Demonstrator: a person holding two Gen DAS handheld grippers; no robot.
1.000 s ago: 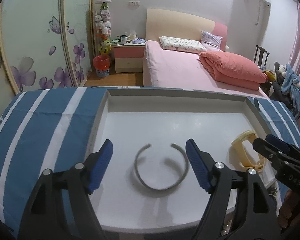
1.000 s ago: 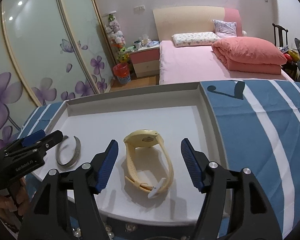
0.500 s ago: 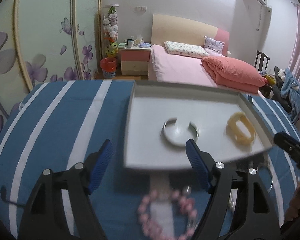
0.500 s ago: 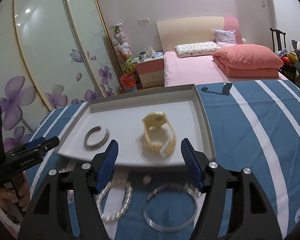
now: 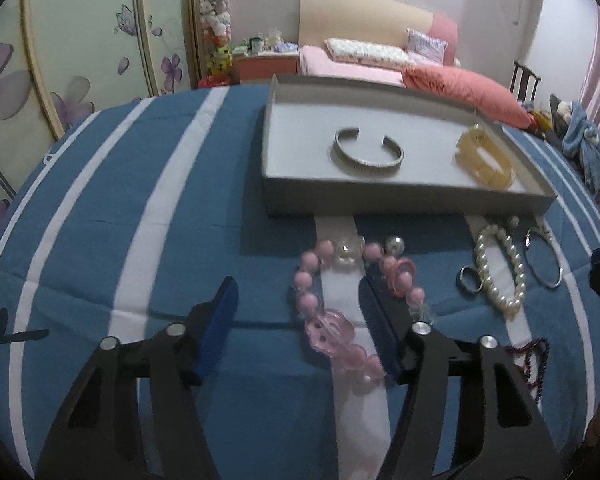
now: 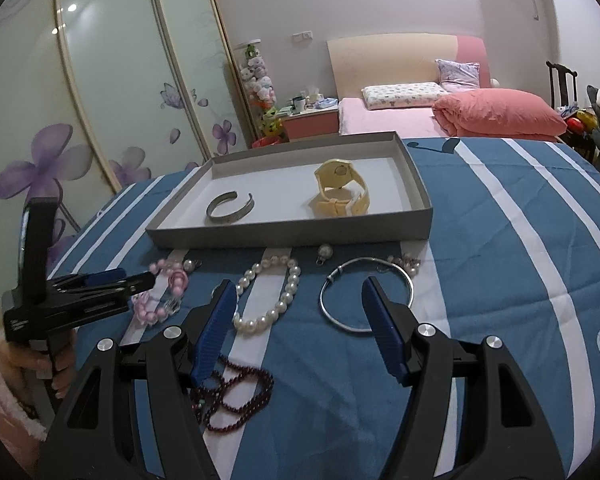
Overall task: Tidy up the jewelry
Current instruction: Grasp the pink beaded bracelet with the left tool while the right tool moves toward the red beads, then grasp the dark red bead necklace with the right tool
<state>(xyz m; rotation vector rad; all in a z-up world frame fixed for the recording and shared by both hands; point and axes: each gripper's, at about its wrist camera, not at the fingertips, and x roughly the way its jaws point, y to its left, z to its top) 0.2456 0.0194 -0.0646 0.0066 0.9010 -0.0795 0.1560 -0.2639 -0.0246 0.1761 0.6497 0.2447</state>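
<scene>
Blue cloth with white stripes (image 5: 204, 208) covers the work surface, and behind it stand a pink bed (image 6: 384, 116) and sliding doors painted with purple flowers (image 6: 52, 152). On the cloth lies a shallow grey tray (image 5: 400, 200), seen at 12 o'clock from both wrist cameras. It holds 2 pieces: a silver open cuff (image 5: 368, 154) toward its 9 o'clock side and a yellow watch (image 5: 486, 158) toward its 3 o'clock side, well apart from each other. On the cloth on the near side of the tray lies the loose jewelry. A pink bead bracelet (image 5: 332, 312) lies between the fingers of the left gripper (image 5: 298, 324), whose blue pads are spread wide and hold nothing; from this view I cannot tell whether the pads touch the beads. A white pearl bracelet (image 6: 270, 300), a thin silver bangle (image 6: 366, 298) and a dark red bead strand (image 6: 236, 394) lie before the right gripper (image 6: 300, 328), which is also wide open and empty, its right pad overlapping the bangle in view. A small silver ring (image 5: 470, 278) lies just beside the pearls at their 9 o'clock in the left wrist view, and a round pendant (image 6: 325, 254) lies near the tray wall.
</scene>
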